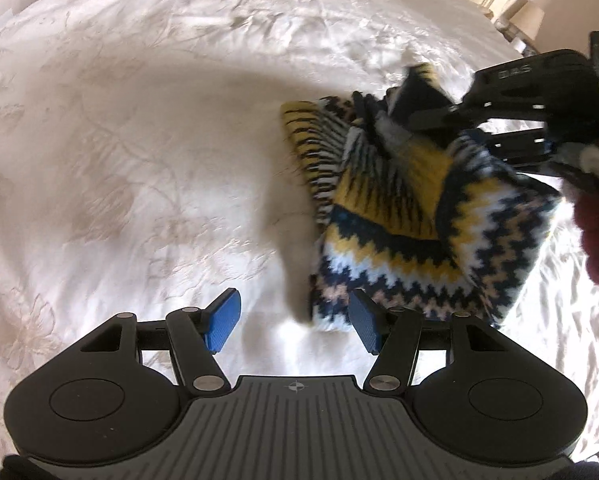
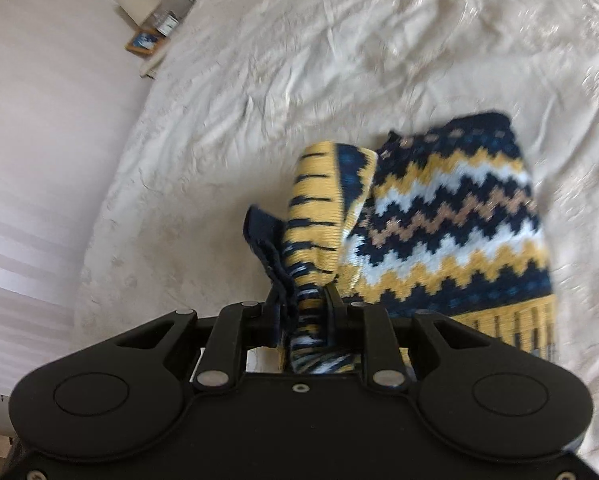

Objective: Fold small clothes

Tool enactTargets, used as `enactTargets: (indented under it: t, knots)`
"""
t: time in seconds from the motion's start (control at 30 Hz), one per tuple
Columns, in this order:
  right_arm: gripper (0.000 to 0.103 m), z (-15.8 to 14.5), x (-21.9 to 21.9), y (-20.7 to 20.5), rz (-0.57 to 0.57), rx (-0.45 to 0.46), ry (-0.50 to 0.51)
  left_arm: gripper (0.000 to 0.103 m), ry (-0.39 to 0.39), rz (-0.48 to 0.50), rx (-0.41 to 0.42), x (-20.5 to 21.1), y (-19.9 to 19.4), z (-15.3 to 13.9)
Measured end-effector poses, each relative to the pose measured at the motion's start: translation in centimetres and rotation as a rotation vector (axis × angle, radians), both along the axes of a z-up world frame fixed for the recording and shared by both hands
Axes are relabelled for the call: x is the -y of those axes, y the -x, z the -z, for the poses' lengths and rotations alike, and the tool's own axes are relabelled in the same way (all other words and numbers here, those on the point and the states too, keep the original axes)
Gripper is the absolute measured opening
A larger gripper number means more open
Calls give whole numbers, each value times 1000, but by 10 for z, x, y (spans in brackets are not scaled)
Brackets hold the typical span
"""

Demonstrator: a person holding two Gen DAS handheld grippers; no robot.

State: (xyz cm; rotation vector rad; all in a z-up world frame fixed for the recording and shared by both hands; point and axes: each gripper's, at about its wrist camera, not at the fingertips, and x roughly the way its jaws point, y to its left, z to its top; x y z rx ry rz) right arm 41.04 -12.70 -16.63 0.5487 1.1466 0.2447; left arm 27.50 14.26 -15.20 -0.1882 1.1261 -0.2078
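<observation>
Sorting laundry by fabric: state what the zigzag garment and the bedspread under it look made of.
Zigzag garment: knitted yarn, likely wool or acrylic; stepped stitch blocks and ribbed yellow edge show. Matte.
Bedspread: woven cloth, perhaps satin or jacquard; faint sheen, raised floral pattern, fine creases. Exact fibre unclear.

Black left hand-held gripper (image 1: 295, 322), blue pads (image 1: 224, 321) (silver pivot screws).

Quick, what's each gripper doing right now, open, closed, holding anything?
Left gripper: jaws open, holding nothing, beside the sweater's hem.
Right gripper: jaws closed on a bunched part of the zigzag knit sweater.
</observation>
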Motion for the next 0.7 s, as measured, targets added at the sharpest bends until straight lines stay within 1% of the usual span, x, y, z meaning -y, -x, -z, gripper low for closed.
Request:
enactTargets:
  t: [0.13,0.17,0.23,0.3,0.33,0.37,0.43,0.5,0.57,0.63,0.7]
  knots:
    - [29,6,-27,-2,-35,2,58,58,3,-8,0,-9,-1,2]
    - [31,7,-30,-2,-42,0,63,58,6,-10,0,-11,-1,2]
    - [36,8,-33,-1,-48,6,29,58,11,-14,1,-13,-3,2]
    - [50,5,-31,2,-58,31,-11,58,16,-17,6,-13,-3,1]
    - [53,1,-29,4,-62,45,-27,58,19,-17,8,-13,-4,0]
    - [55,-3,-28,5,-62,63,-42,58,20,-14,9,-12,-6,0]
    - [55,-13,-22,9,-59,106,-66,58,24,-5,13,-10,-10,-1]
    - [55,-24,-12,15,-51,142,-69,58,37,5,22,-8,-16,-4]
    - [55,-32,-4,24,-63,165,-26,58,58,10,29,-5,-24,-7]
    - [56,-37,1,36,-114,187,58,59,94,9,36,-3,-33,-10]
    - [64,-38,0,52,-180,198,139,59,131,6,42,0,-47,-14]
